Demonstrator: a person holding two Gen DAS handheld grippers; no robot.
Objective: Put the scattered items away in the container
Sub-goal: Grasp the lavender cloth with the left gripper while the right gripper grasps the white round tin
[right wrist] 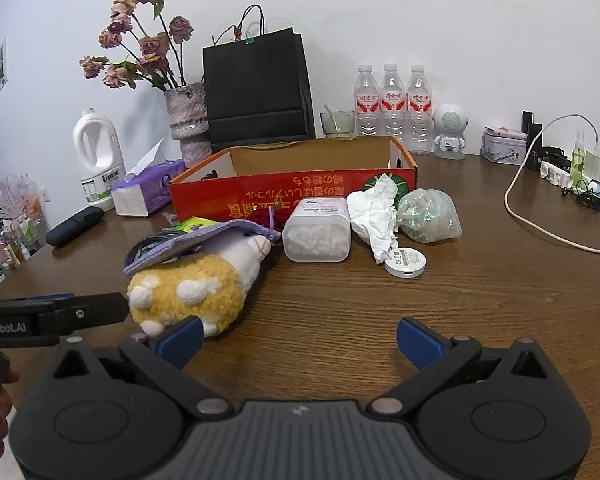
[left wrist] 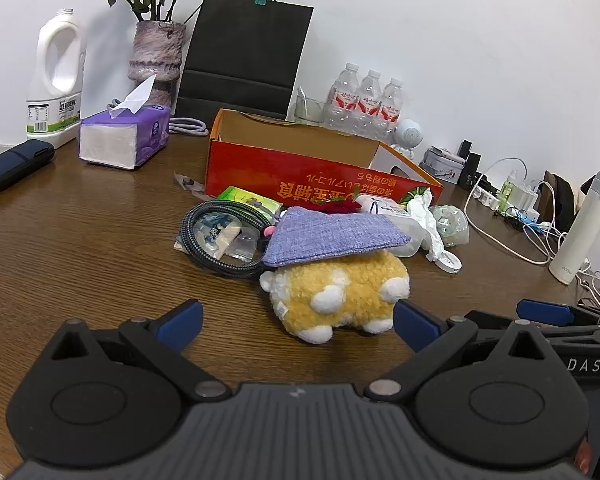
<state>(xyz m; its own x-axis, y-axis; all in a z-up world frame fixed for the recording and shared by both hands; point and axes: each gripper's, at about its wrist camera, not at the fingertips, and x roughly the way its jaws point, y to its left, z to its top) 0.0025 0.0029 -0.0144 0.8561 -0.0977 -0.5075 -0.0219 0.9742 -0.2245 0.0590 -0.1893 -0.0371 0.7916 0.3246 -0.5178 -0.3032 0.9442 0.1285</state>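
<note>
Nothing looks tidied yet: the red box (right wrist: 296, 196) seems empty, while the plush toy (left wrist: 336, 292), purple pouch (left wrist: 332, 236), cable (left wrist: 220, 240) and tissue (right wrist: 374, 216) lie on the desk (right wrist: 460, 300) before it, with left gripper (left wrist: 298, 326) and right gripper (right wrist: 300, 340) both spread apart, holding nothing.

- Right gripper (right wrist: 300, 338): jaws spread wide, nothing between them, near table's front edge.
- Yellow plush toy (right wrist: 196, 286): on its side, touching the gripper's left fingertip.
- Purple cloth pouch (right wrist: 204, 240): draped over the toy.
- Red cardboard box (right wrist: 292, 192): open, mid-table behind clutter.
</note>
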